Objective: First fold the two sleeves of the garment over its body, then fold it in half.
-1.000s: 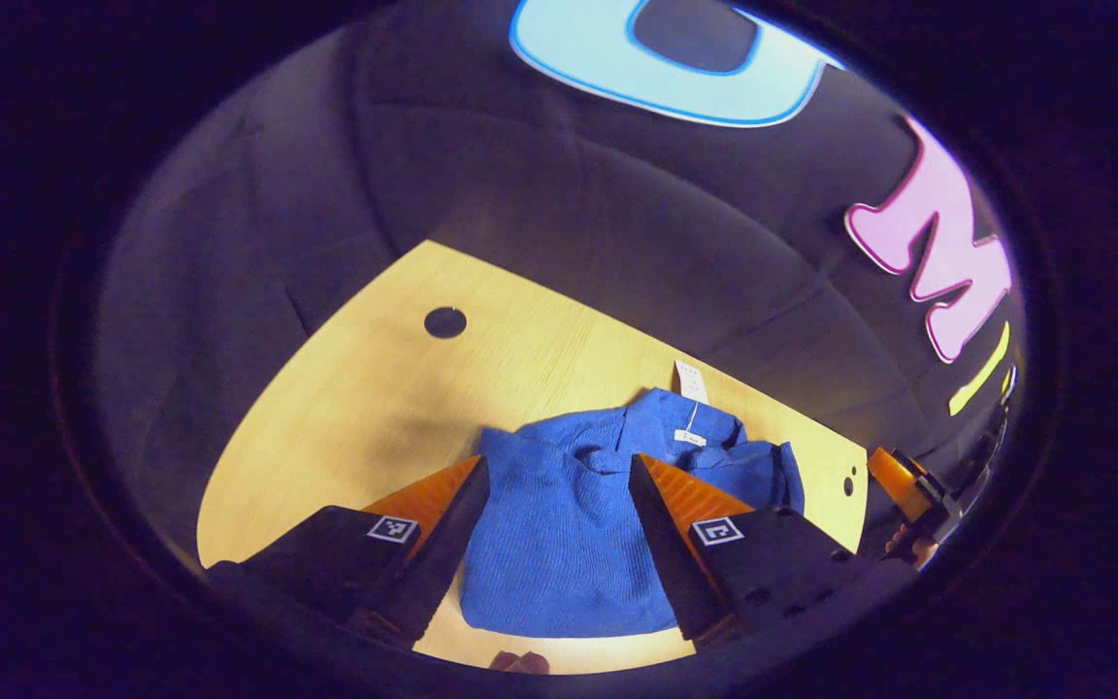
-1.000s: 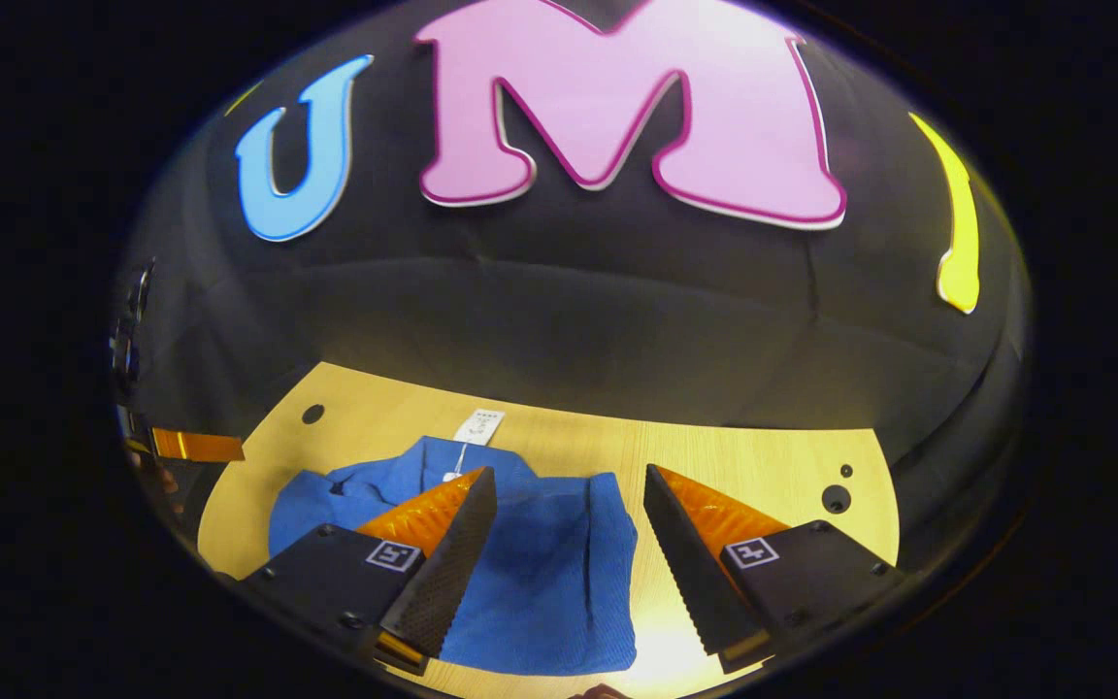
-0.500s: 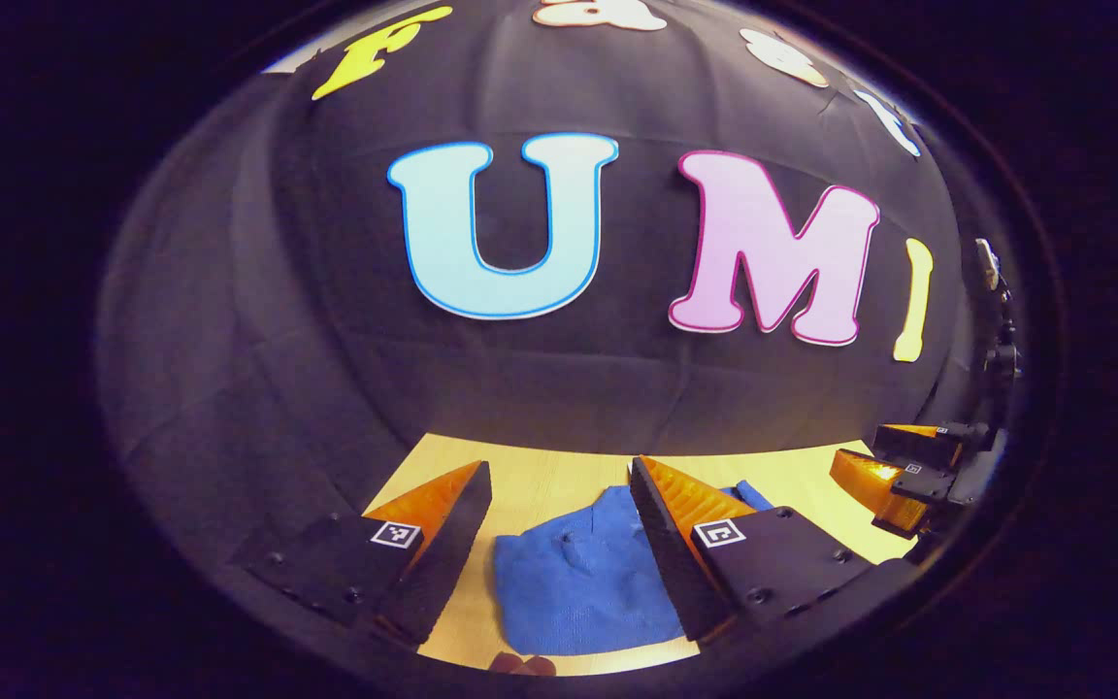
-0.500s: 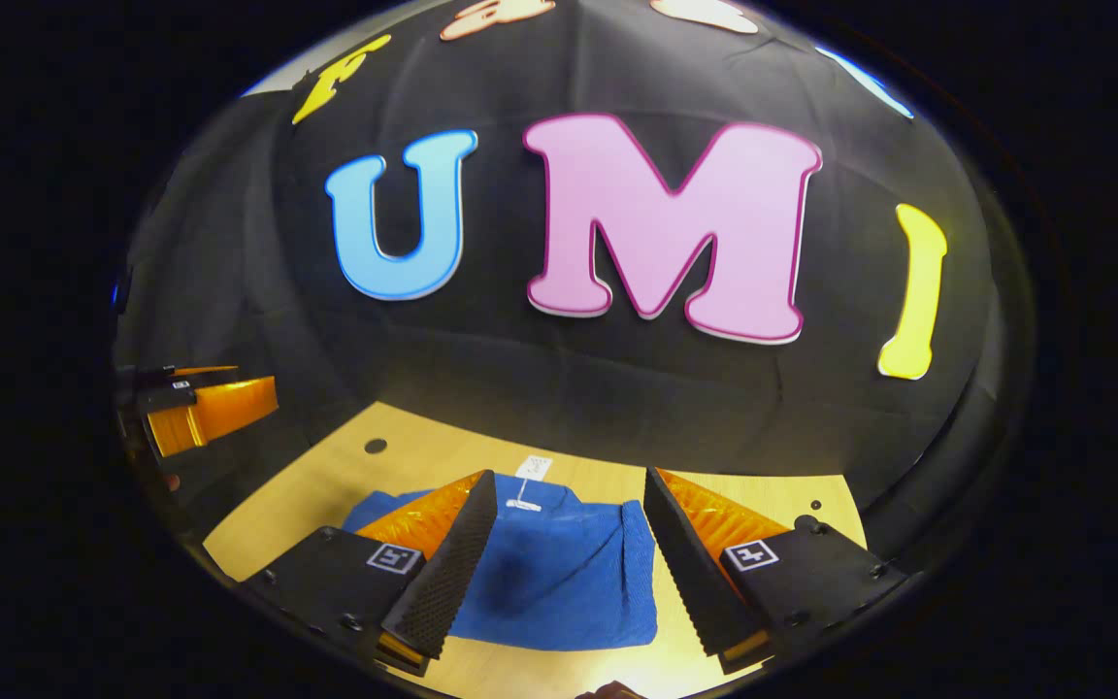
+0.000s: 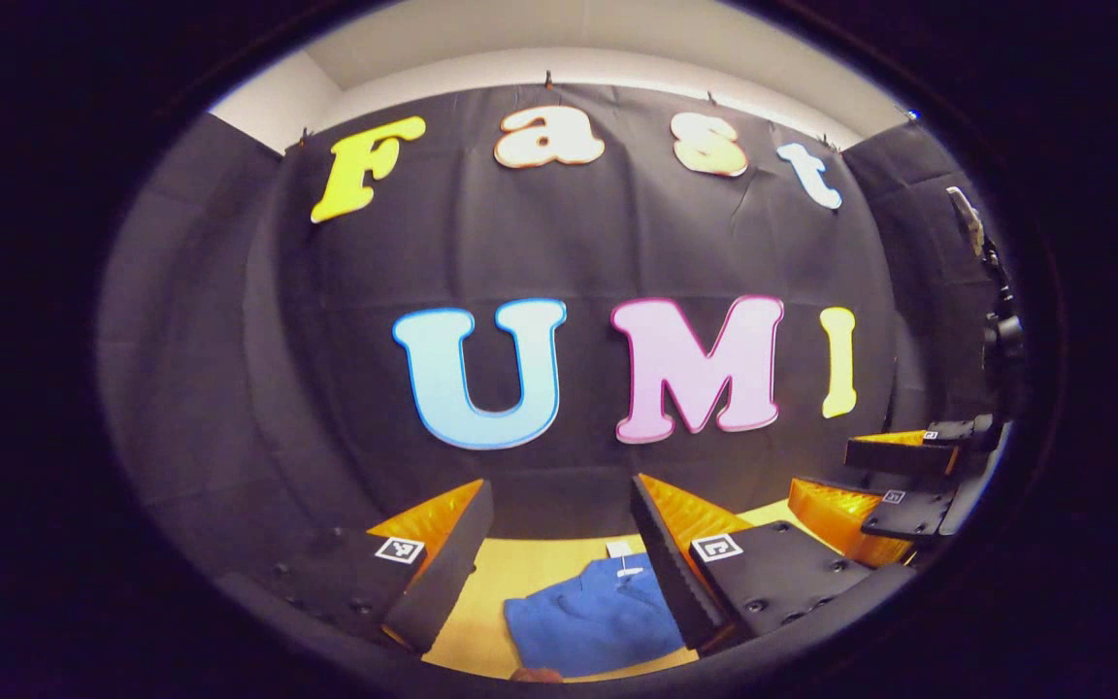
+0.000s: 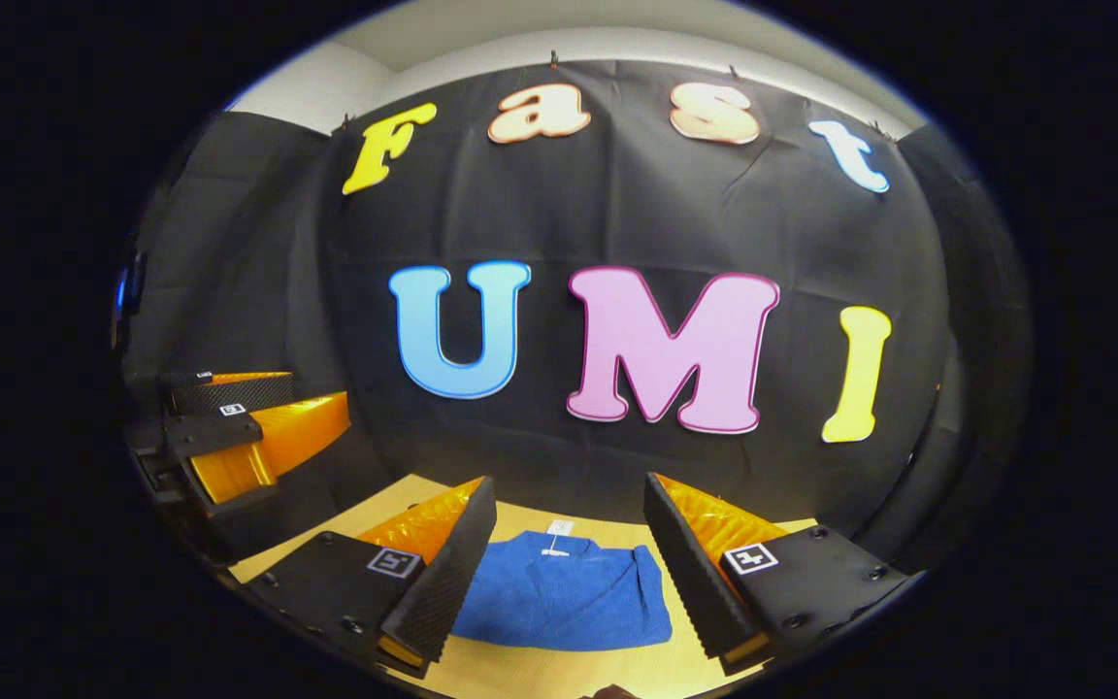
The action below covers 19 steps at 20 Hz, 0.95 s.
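Note:
A blue knit garment (image 5: 593, 616) lies folded into a compact rectangle on the wooden table (image 5: 496, 582), a white tag at its far edge. In the right gripper view the garment (image 6: 564, 600) sits flat between and beyond the fingers. My left gripper (image 5: 559, 495) is open and raised above the table, nothing between its fingers. My right gripper (image 6: 569, 490) is open too, held high over the garment. In the left gripper view the right gripper (image 5: 884, 485) hangs at the right edge; in the right gripper view the left gripper (image 6: 248, 432) hangs at the left edge. Neither touches the garment.
The black cloth wall (image 6: 617, 223) stands close behind the table (image 6: 559, 670). A white paper tag (image 6: 559, 529) sticks out from the garment's far edge. Part of a hand (image 5: 535, 674) peeks in at the bottom of the left gripper view.
Both grippers have lifted and tilted up away from the table, so the garment has dropped low in both views. The garment has stayed folded where it lay.

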Available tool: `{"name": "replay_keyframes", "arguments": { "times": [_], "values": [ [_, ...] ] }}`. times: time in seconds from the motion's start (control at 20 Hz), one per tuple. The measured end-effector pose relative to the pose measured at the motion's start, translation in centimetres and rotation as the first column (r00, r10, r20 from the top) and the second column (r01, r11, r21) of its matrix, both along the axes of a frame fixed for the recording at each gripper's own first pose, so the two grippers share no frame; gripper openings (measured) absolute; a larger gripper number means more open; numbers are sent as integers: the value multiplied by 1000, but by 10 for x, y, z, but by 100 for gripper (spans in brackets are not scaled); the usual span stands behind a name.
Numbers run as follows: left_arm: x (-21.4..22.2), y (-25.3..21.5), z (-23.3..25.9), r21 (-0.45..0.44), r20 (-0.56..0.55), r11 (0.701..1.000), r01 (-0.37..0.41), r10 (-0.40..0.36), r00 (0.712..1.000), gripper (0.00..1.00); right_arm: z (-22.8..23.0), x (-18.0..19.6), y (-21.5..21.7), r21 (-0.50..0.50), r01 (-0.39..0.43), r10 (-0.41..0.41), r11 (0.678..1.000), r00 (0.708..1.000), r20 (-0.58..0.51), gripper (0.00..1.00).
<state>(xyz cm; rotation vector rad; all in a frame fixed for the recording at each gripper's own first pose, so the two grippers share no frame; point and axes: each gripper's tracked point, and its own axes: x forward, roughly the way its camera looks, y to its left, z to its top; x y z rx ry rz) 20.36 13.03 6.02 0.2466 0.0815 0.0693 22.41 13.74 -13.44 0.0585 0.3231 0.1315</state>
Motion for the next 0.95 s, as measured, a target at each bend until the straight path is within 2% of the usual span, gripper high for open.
{"name": "replay_keyframes", "arguments": {
  "times": [0.15, 0.25, 0.35, 0.45, 0.55, 0.6, 0.8, 0.95],
  "values": [
    [-39, -4, 2, -25, 33, 999, 38, -37, 999, 81, 38, -22, -13, -79, 41, -33, 996, 993, 110, 97],
    [-64, -16, -1, -32, 40, 999, 39, -37, 998, 81, 66, -41, -8, -78, 39, -26, 996, 986, 163, 97],
    [-91, -21, 2, -33, 62, 999, 5, -3, 998, 82, 74, -50, -8, -51, 34, -23, 998, 979, 201, 97],
    [-117, -26, 2, -41, 80, 999, -36, 39, 996, 80, 73, -88, 0, -15, 13, -10, 1000, 977, 214, 97],
    [-140, -28, -7, -55, 69, 994, -98, 102, 992, 84, 69, -109, -2, -4, -16, 16, 1000, 977, 214, 97],
    [-153, -31, -15, -66, 54, 991, -120, 124, 991, 82, 69, -119, -5, -10, -31, 32, 999, 975, 220, 97],
    [-190, -44, -25, -103, 87, 984, -147, 157, 984, 82, 58, -149, -22, -51, -102, 110, 993, 971, 213, 97],
    [-196, -52, -38, -99, 81, 982, -161, 169, 982, 80, 51, -157, -27, -18, -146, 146, 989, 970, 192, 97]
  ]
}}
